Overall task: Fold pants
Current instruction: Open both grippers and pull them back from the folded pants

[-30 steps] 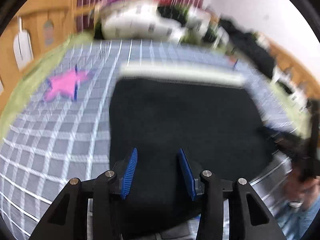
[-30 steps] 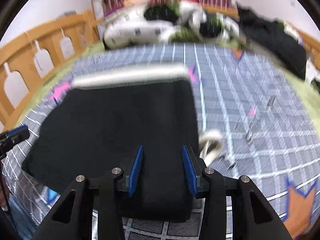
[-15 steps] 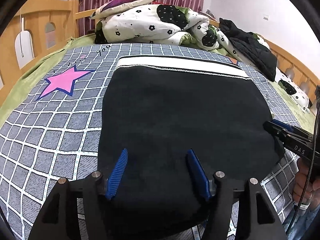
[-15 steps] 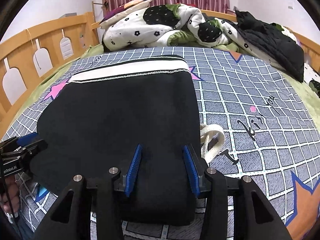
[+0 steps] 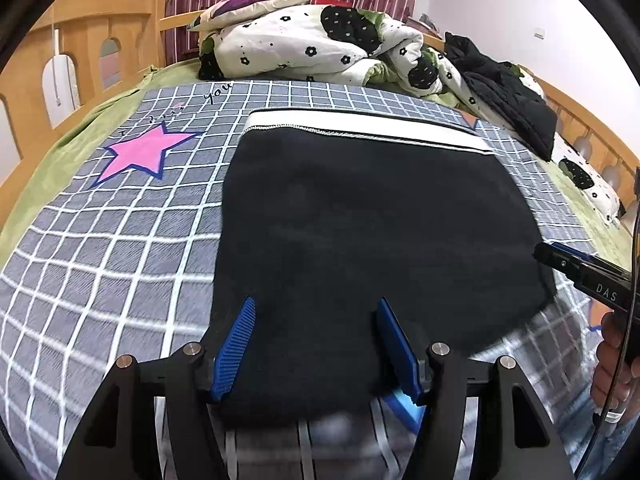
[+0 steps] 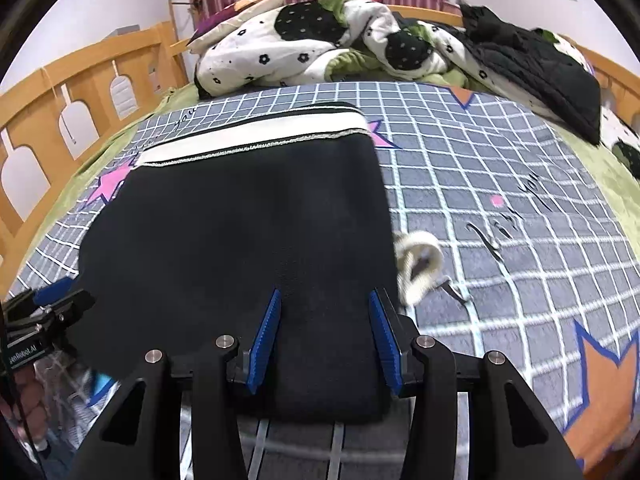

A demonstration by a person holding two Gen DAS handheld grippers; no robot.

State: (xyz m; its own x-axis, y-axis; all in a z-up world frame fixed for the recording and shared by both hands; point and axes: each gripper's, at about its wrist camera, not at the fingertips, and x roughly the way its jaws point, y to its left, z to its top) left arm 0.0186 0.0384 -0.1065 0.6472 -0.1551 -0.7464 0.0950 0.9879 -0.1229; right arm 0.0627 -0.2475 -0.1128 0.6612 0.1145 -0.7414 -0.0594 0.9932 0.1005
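**Two claws open above folded black pants on the bed**

Two views are recorded, one from each wrist. The black pants [image 5: 372,236] are laid folded into a broad flat panel on the grid-patterned bed cover [image 5: 120,248], the white waistband [image 5: 360,128] at the far edge, toward the heaped flowered quilt [image 5: 320,44]. A pink star [image 5: 140,152] is printed on the cover just left of the pants.

The left claw [image 5: 316,344] is seen above the near edge of the pants, near their left corner. Its jaws have just been opening and now stand well apart; fabric lies beneath the gap, and no pad is seen pressing on it.

The right claw [image 6: 324,340] is placed likewise over the near edge, close to the right corner. Its jaws have just opened slightly and stand moderately apart, with fabric beneath and nothing gripped.

A white drawstring loop [image 6: 418,264] is noted on the cover just beside the right edge of the pants. A dark jacket [image 6: 532,72] lies at the far right of the bed, well apart from the pants. Wooden bed rails [image 6: 60,96] enclose the left side.
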